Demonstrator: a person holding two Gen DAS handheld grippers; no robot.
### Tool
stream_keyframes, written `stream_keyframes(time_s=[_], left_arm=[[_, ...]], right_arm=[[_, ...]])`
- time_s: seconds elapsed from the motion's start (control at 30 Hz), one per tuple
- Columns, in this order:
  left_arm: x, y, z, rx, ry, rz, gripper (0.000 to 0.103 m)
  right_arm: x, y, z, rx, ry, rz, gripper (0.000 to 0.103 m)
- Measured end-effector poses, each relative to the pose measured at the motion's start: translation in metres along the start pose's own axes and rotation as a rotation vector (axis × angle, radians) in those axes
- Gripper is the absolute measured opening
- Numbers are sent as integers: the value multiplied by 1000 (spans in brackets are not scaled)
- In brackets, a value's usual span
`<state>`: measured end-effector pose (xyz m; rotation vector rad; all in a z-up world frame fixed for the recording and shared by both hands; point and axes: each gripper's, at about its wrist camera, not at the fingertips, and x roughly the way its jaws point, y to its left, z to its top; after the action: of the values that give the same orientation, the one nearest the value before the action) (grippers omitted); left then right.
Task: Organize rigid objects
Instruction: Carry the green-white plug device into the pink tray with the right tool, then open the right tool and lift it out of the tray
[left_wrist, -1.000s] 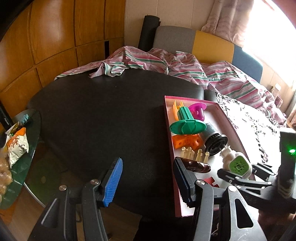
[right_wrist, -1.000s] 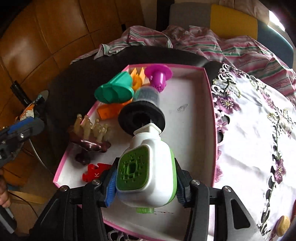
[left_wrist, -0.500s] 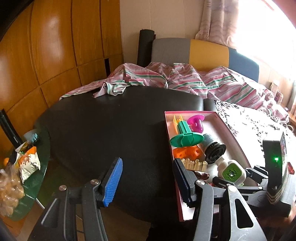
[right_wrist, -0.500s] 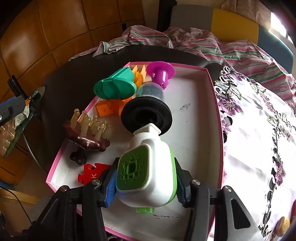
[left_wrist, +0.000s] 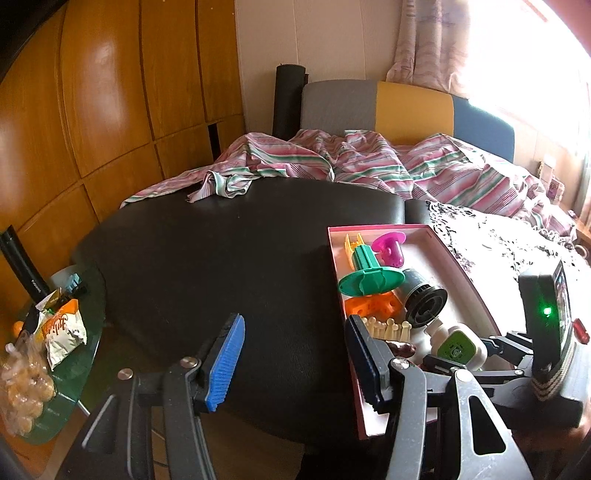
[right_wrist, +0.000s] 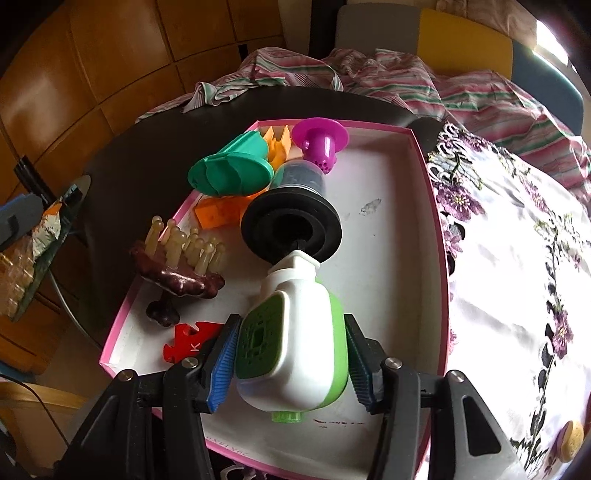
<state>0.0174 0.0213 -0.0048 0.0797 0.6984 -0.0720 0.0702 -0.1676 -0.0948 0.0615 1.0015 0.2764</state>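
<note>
A pink-rimmed tray (right_wrist: 428, 206) holds a green funnel piece (right_wrist: 231, 170), a magenta cup (right_wrist: 320, 142), a black spool (right_wrist: 290, 225), an orange block (right_wrist: 218, 212), a brown peg holder (right_wrist: 177, 273) and a red puzzle piece (right_wrist: 188, 341). My right gripper (right_wrist: 291, 363) is shut on a white and green device (right_wrist: 295, 354) just above the tray's near end. My left gripper (left_wrist: 295, 354) is open and empty above the black table (left_wrist: 221, 258), left of the tray (left_wrist: 334, 266). The right gripper with the device (left_wrist: 458, 345) shows there too.
A striped cloth (left_wrist: 332, 166) lies at the table's far side. A floral white cloth (right_wrist: 517, 258) lies right of the tray, with a small round yellow thing (right_wrist: 570, 439) on it. A glass side table (left_wrist: 48, 350) with snack bags stands at the left.
The right gripper has drawn back slightly and risen with the device, so the whole tray shows. The left gripper has tilted up and stayed open.
</note>
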Motion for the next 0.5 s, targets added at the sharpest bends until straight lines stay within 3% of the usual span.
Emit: stream_keyframes(time_s=[0.5], left_arm=[[-3, -4, -1, 17, 1, -4, 58]], right_arm=[[-31, -14, -2, 31, -51, -3, 54]])
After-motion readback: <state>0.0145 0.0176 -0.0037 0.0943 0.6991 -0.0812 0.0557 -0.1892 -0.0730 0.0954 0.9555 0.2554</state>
